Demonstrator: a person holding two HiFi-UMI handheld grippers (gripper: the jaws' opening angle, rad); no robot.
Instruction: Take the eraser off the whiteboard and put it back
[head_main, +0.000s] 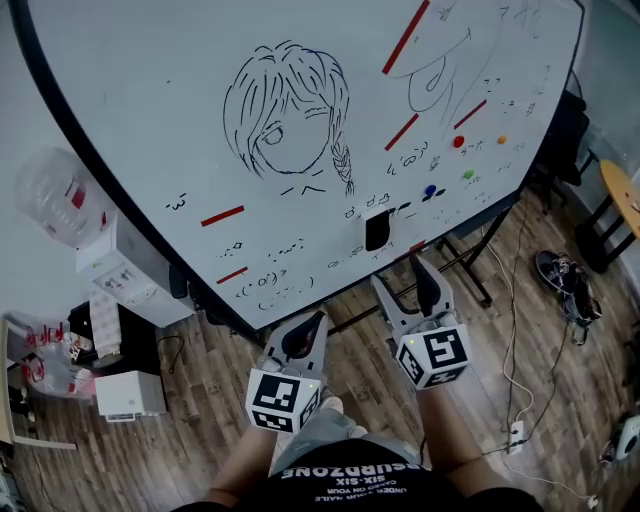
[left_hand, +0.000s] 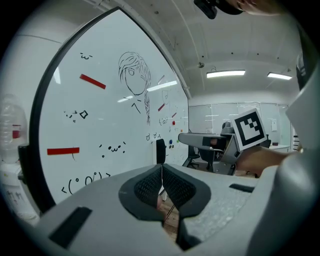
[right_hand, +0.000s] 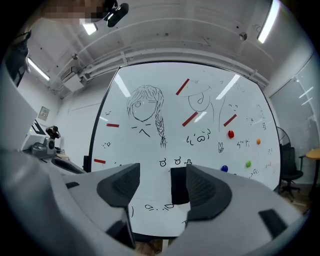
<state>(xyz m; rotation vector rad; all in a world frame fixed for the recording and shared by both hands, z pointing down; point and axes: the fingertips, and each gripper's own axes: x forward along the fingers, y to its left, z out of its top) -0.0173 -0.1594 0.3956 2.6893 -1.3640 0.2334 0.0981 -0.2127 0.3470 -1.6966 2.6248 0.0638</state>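
A black eraser (head_main: 377, 229) clings low on the whiteboard (head_main: 150, 120), under a sketch of a girl with a braid. My right gripper (head_main: 405, 274) is just short of the board below it, open and empty. In the right gripper view the eraser (right_hand: 178, 186) shows beyond the gap of that gripper (right_hand: 163, 172), close to the right finger and apart from both pads. My left gripper (head_main: 305, 332) is lower and further left, away from the board. Its pads (left_hand: 161, 182) meet, shut on nothing. From there the eraser (left_hand: 160, 151) shows edge-on, and the right gripper (left_hand: 183, 138) points at the board.
Red, blue, green and orange magnets (head_main: 458, 142) dot the board right of the eraser. The board's black stand (head_main: 470, 262) stands on the wood floor. A water dispenser (head_main: 120, 265) and white boxes (head_main: 130, 395) are at left. Cables, a power strip (head_main: 517, 435) and shoes (head_main: 560, 275) lie at right.
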